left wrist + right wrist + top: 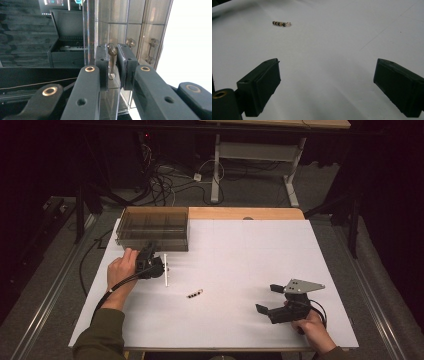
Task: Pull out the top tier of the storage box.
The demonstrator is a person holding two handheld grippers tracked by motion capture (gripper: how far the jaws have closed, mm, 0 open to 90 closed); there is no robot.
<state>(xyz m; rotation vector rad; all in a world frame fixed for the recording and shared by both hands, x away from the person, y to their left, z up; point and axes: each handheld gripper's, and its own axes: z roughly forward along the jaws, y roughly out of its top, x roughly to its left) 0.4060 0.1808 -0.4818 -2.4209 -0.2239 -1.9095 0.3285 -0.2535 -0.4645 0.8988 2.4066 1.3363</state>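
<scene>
A smoky clear drawer box (152, 226) stands at the table's far left. Just in front of it a thin clear panel (166, 272) with a small metal handle (112, 56) stands on edge. My left gripper (160, 265) comes at it from the left, and in the left gripper view (113, 65) its jaws are shut on that handle. Two more handles (152, 50) show on the box behind. A short beaded piece (195, 294) (281, 24) lies mid-table. My right gripper (268, 298) (327, 85) rests at the front right, open and holding nothing.
The white table top (240, 255) has a wooden strip along its far edge. Beyond it are cables and the legs of another table (216, 170) on the floor. In the left gripper view an open dark case (66, 47) sits off the table.
</scene>
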